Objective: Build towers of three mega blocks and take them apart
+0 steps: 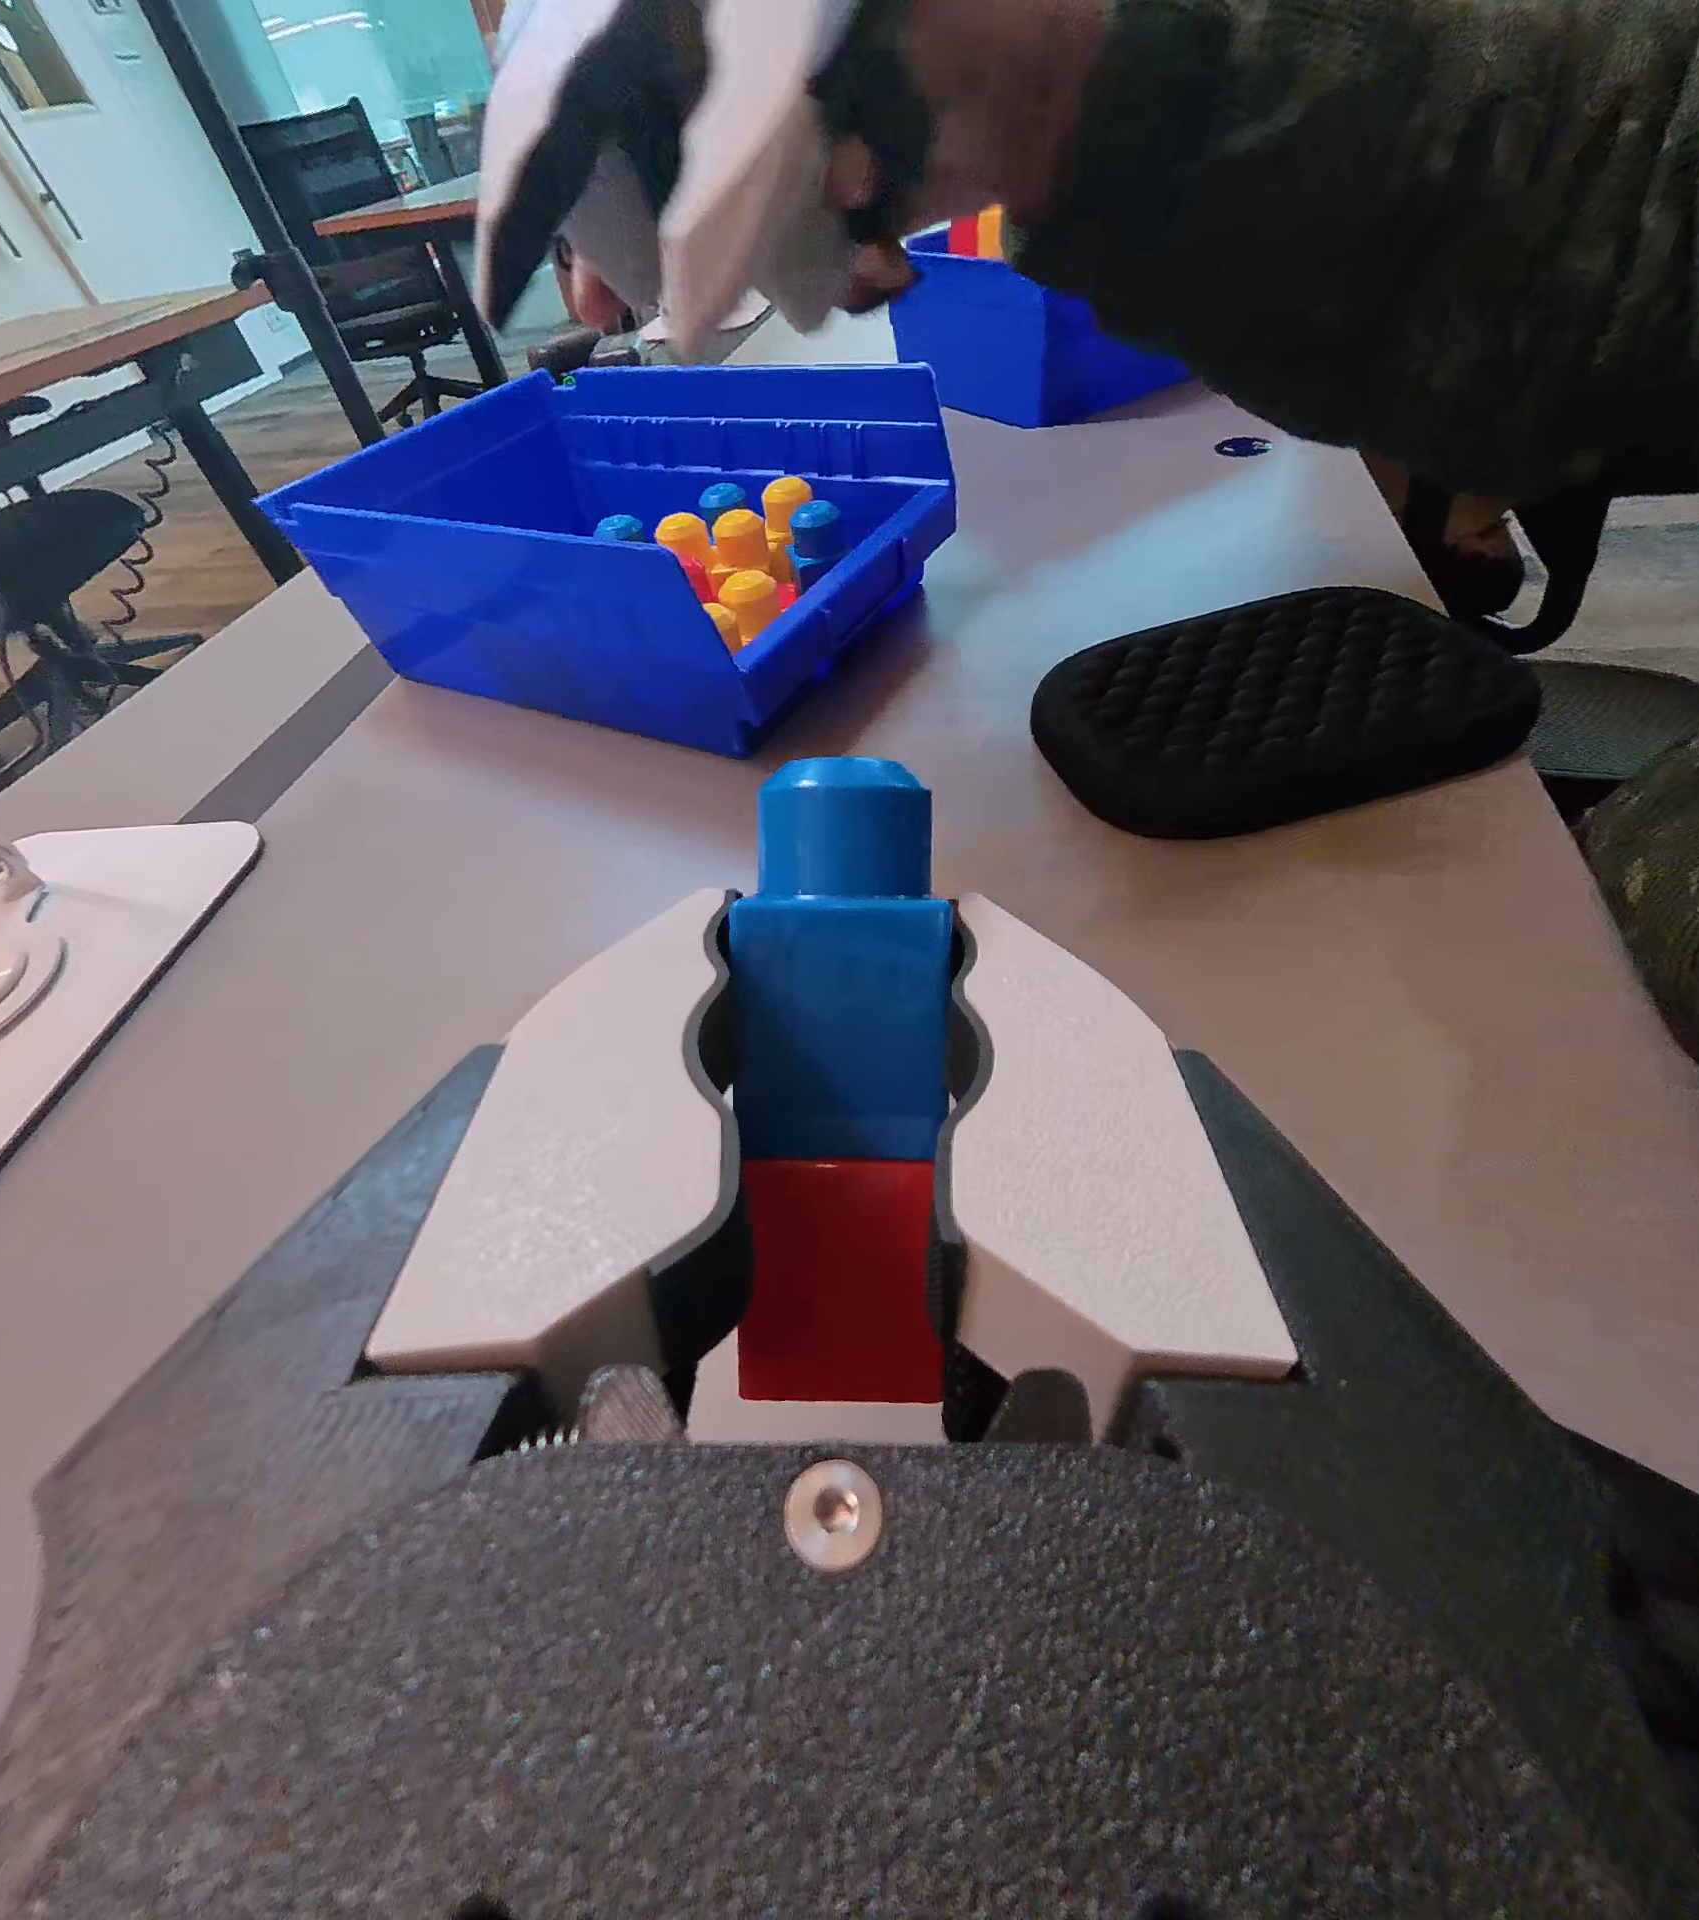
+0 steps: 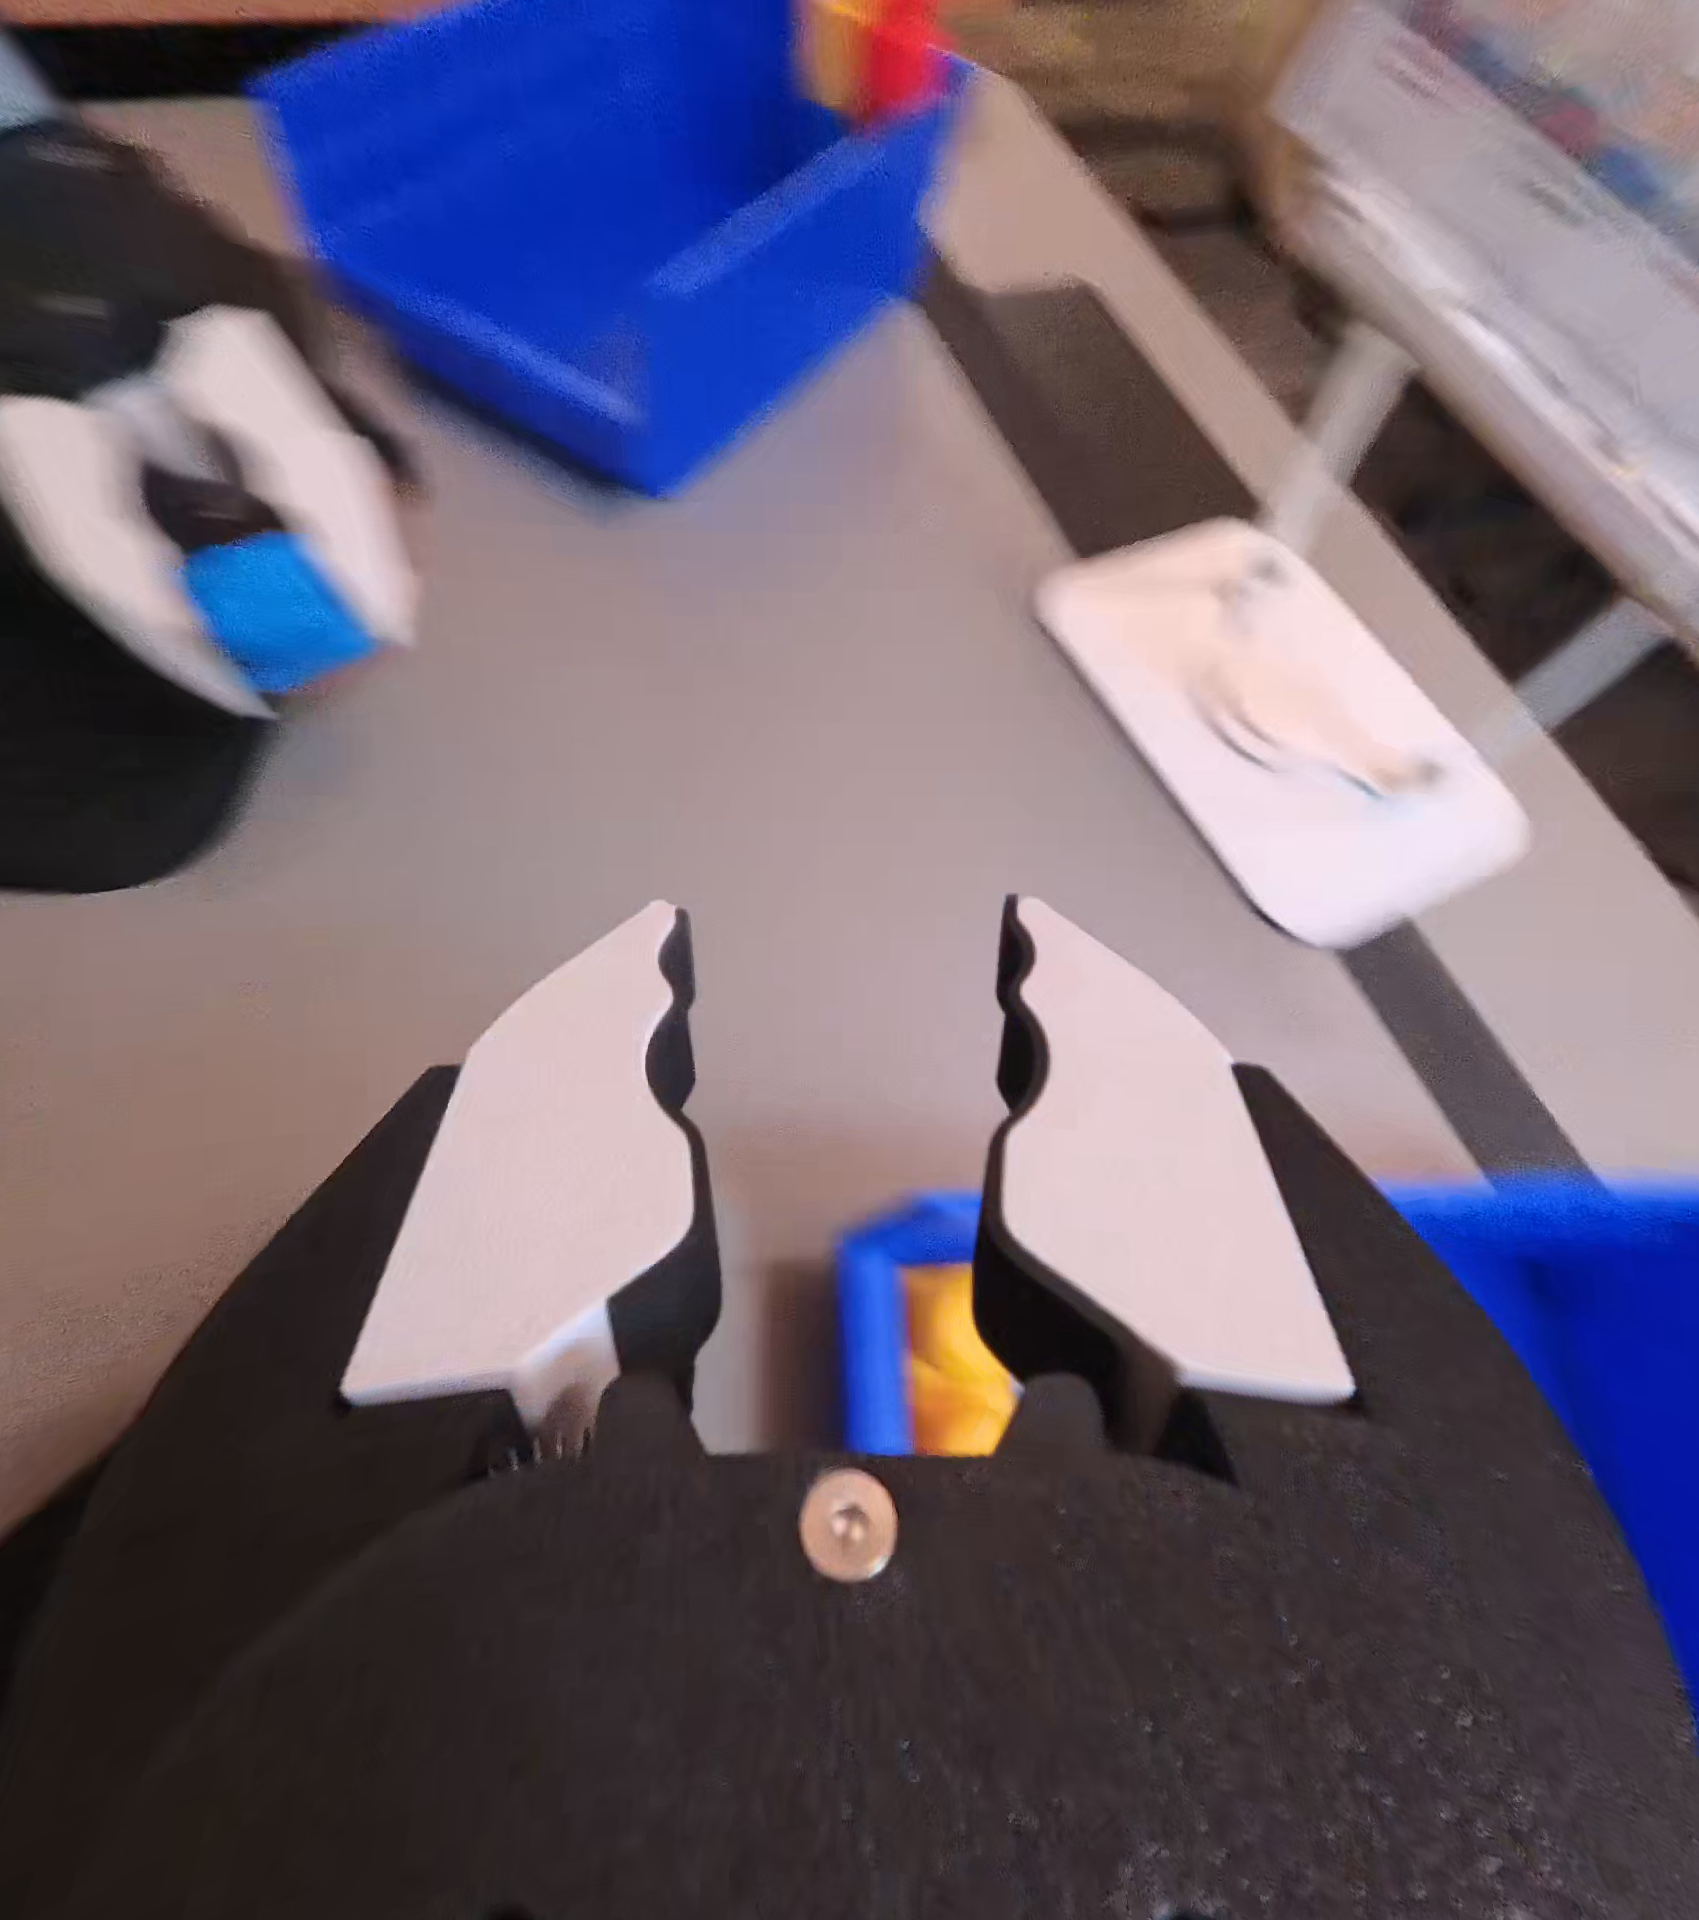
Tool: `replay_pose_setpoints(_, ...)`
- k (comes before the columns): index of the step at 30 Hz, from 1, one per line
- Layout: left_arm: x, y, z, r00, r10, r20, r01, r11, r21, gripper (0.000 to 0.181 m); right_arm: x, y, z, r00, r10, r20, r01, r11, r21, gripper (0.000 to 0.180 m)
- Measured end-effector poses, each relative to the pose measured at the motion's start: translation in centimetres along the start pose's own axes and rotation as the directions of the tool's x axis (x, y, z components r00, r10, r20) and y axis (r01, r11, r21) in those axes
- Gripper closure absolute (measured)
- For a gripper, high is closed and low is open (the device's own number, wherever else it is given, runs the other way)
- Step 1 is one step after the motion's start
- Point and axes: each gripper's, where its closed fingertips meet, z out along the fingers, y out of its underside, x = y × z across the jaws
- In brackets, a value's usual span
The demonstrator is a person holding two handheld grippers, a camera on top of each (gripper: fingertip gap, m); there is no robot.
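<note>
Blue block (image 1: 840,997) stacked on red block (image 1: 834,1278), both clamped in left tool (image 1: 840,1029) above the table (image 1: 471,935) | right tool (image 2: 845,1029) parted, empty, over a blue bin (image 2: 866,1340) of yellow blocks | step: likely fetching the third block; next: grip one, align it on the blue stud

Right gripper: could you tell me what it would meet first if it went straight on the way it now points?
The open right gripper points across the bare grey tabletop toward the far blue plastic bin. That bin is probably first in its line, though blur makes depth uncertain.
</note>
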Motion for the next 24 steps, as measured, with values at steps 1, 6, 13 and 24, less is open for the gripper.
replay_pose_setpoints(1,0.3,-0.1,0.1,1.0,0.001,-0.01,-0.001,1.0,0.006,0.144,-3.4,-0.7,1.3,0.997,-0.052,0.058,0.052,0.999,0.014,0.123)
replay_pose_setpoints(6,1.9,-0.4,1.0,0.998,0.021,-0.055,-0.02,1.0,0.011,0.144,-14.7,-1.3,7.2,0.953,-0.159,0.259,0.152,0.987,0.049,0.125)
replay_pose_setpoints(13,2.1,0.0,0.9,0.996,0.065,-0.065,-0.066,0.998,-0.011,0.133,-15.3,-1.6,8.1,0.94,-0.146,0.307,0.134,0.989,0.062,0.151)
replay_pose_setpoints(24,0.1,4.0,0.6,0.999,0.045,-0.012,-0.047,0.979,-0.199,0.145,-11.2,-5.0,1.2,0.96,-0.081,0.27,0.017,0.972,0.233,0.151)
